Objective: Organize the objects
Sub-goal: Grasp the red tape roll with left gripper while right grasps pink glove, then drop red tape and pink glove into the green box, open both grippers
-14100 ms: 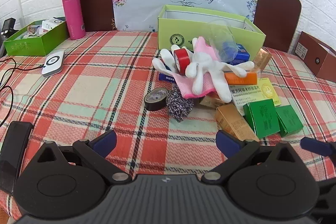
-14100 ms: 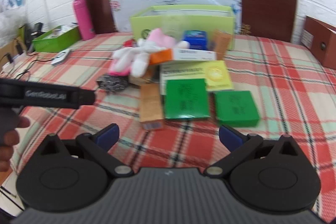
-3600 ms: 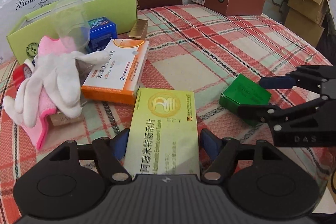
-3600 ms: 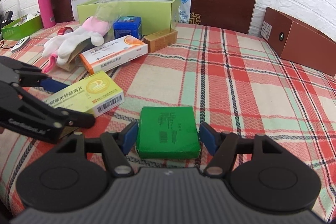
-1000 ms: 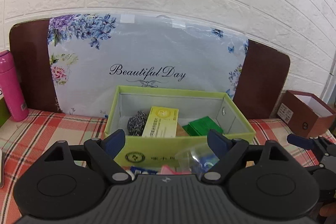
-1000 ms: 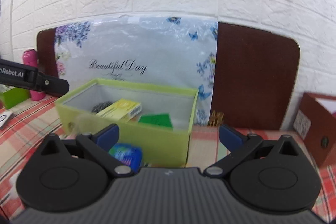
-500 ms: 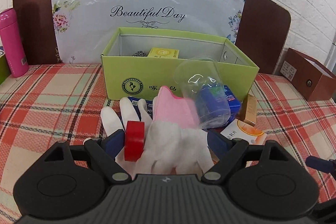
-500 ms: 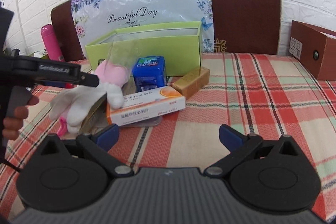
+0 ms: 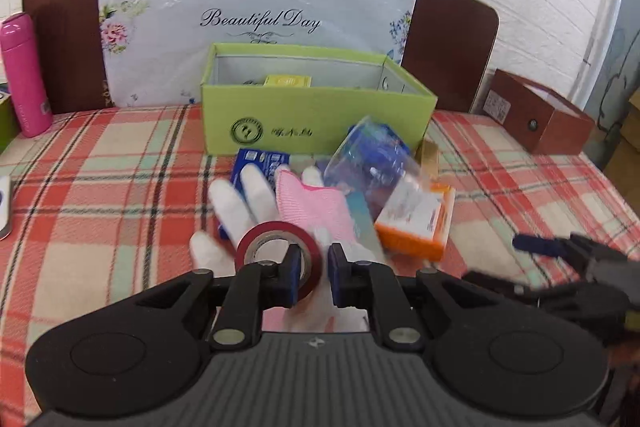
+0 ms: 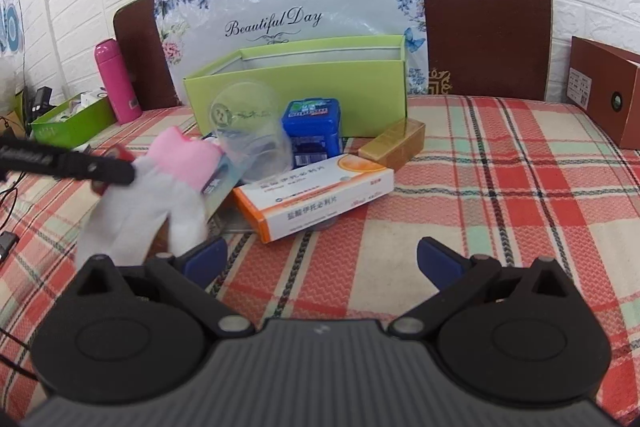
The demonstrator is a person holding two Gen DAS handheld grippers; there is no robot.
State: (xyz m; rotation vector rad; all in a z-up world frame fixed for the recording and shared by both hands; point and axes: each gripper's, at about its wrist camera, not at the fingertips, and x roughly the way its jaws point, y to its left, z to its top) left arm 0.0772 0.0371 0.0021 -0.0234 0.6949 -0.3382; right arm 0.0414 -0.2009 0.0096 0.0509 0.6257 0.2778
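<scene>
A red tape roll (image 9: 276, 243) stands on edge on a white glove (image 9: 236, 211) with a pink cuff (image 9: 312, 207), in front of the open light-green box (image 9: 312, 115). My left gripper (image 9: 316, 277) is closing on the roll's right wall, one pad inside the ring and one outside. A clear plastic cup (image 9: 368, 167) lies tipped beside it. My right gripper (image 10: 320, 259) stands open and empty above the cloth, just short of an orange-and-white medicine box (image 10: 316, 199). A blue tin (image 10: 312, 127) and a gold box (image 10: 394, 145) lie behind that box.
A yellow carton shows inside the green box. A pink bottle (image 9: 24, 75) and a small green tray (image 10: 72, 119) stand at the far left, a brown box (image 9: 540, 119) at the right. A headboard with a floral sheet backs the plaid-covered surface. Cables trail at the left edge.
My left gripper dropped forward onto the pile and its jaws went from wide apart to narrow around the tape roll's wall. The cup has tipped to the right. The right gripper barely shifted.
</scene>
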